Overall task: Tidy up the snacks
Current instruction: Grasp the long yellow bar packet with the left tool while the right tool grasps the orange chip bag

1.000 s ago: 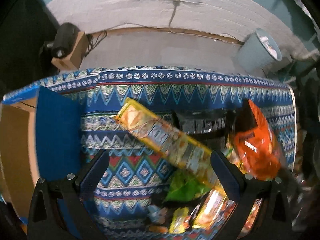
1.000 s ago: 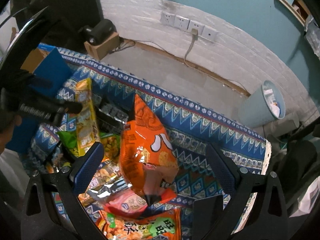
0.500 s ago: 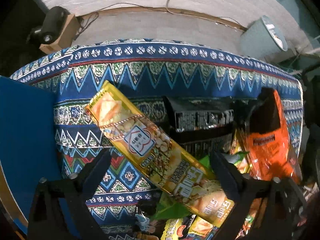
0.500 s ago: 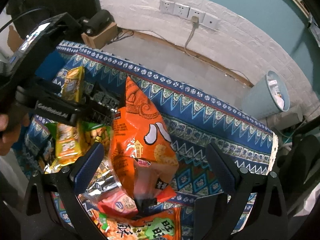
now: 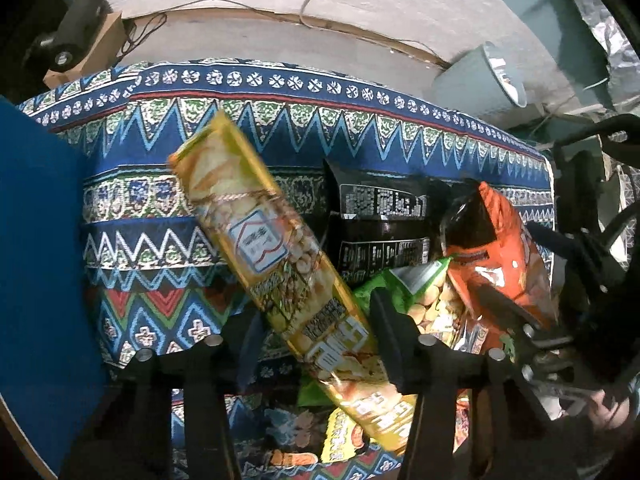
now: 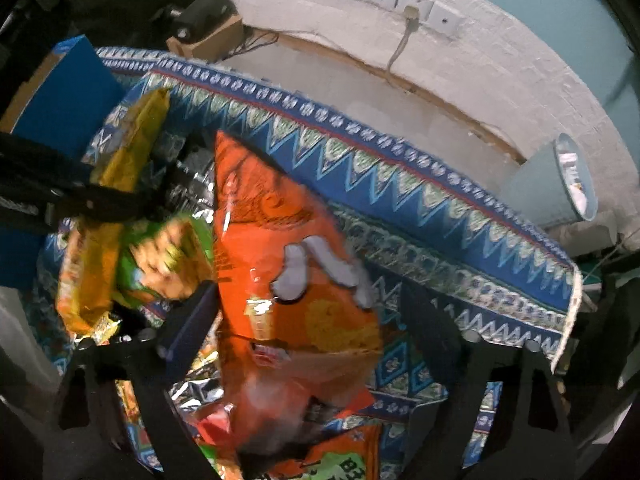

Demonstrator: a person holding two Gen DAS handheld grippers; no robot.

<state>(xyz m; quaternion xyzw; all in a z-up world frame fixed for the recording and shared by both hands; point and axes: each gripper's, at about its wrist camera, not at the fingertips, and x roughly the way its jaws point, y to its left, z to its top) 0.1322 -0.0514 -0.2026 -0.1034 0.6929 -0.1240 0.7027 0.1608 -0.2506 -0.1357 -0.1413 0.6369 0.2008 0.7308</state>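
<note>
The left hand-held gripper (image 5: 316, 332) has just been closing and now pinches the long yellow snack pack (image 5: 276, 268). The right hand-held gripper (image 6: 316, 320), also closing, straddles the orange chip bag (image 6: 280, 272) on the patterned tabletop (image 6: 460, 216); I cannot tell whether it grips.

Long yellow snack pack (image 5: 280, 264) — diagonal, orange bag (image 6: 288, 280) beside

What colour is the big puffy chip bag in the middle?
Bright orange, with white shapes printed on the orange bag. The right wrist view shows it best.
</note>
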